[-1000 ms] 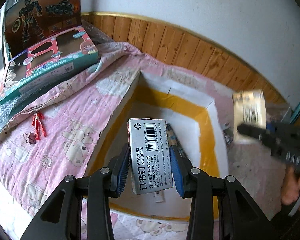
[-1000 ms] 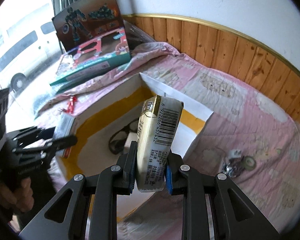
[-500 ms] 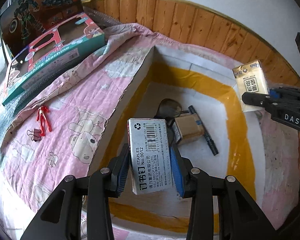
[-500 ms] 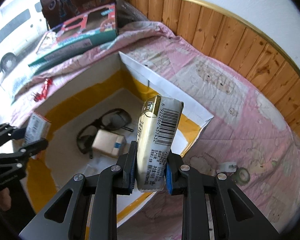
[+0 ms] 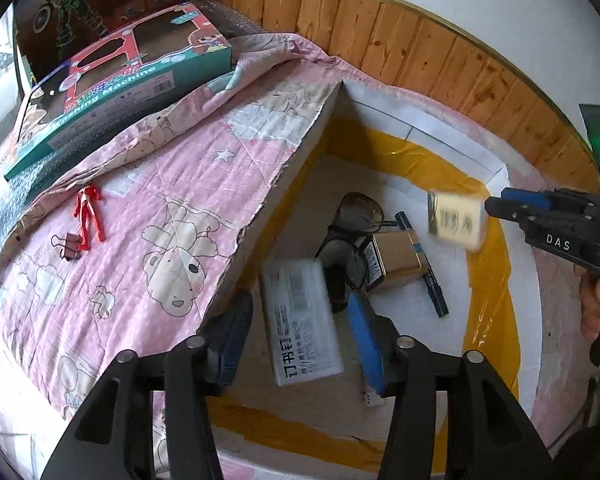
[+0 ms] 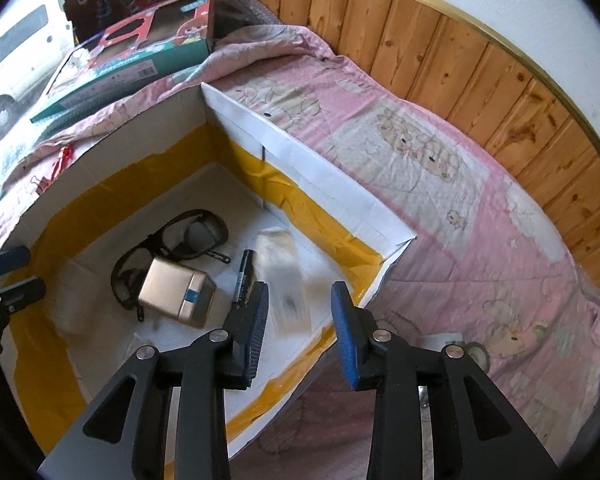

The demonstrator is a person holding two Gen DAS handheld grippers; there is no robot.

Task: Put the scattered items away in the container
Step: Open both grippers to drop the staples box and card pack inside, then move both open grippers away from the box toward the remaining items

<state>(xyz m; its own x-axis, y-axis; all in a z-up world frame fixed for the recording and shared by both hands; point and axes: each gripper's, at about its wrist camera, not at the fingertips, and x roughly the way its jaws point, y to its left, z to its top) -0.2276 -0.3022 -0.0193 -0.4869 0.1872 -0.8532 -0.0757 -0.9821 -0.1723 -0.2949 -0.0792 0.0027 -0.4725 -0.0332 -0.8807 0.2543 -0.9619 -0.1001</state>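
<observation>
- Blue-padded left gripper [image 5: 300,328] has its jaws spread; the staples box [image 5: 302,322] sits blurred between them, touching neither pad, above the floor of the white container [image 5: 452,140]
- Right gripper [image 6: 300,328] also gapes; the tan packet [image 6: 286,280] is a blur between its fingers, inside the container
- On the container floor: glasses [image 6: 172,248], a gold tin [image 6: 176,298], a black marker [image 6: 242,278]
- A red figure [image 5: 88,216] and a binder clip [image 5: 70,246] lie on the pink quilt [image 5: 160,208] outside
</observation>
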